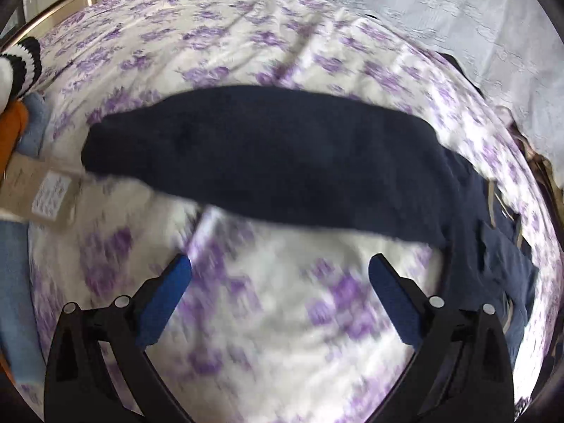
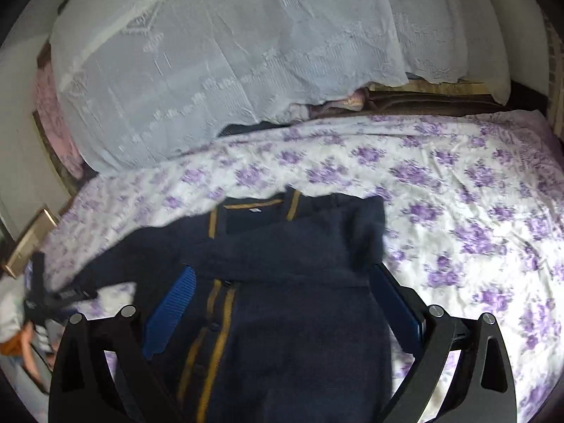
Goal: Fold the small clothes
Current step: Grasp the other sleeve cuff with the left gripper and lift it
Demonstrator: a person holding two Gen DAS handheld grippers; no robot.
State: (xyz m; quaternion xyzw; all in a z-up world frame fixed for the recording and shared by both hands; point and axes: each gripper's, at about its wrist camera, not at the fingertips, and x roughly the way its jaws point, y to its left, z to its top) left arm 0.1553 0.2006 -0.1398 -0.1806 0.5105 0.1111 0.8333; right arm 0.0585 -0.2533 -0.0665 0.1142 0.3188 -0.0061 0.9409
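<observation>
A navy knitted cardigan (image 2: 282, 282) with mustard-yellow trim lies on a bed covered by a white sheet with purple flowers (image 2: 458, 194). In the right wrist view it lies front up, buttoned, collar at the far end, with one sleeve folded across the chest. The right gripper (image 2: 282, 303) hovers over the cardigan's middle, its blue-padded jaws spread wide and holding nothing. In the left wrist view the other sleeve (image 1: 261, 155) stretches out flat to the left, not yet folded. The left gripper (image 1: 280, 303) hangs over bare sheet just near of that sleeve, also wide and empty. A card label (image 1: 38, 190) and other clothes sit at the far left edge. The fold looks barely begun: the second sleeve and the body remain.
</observation>
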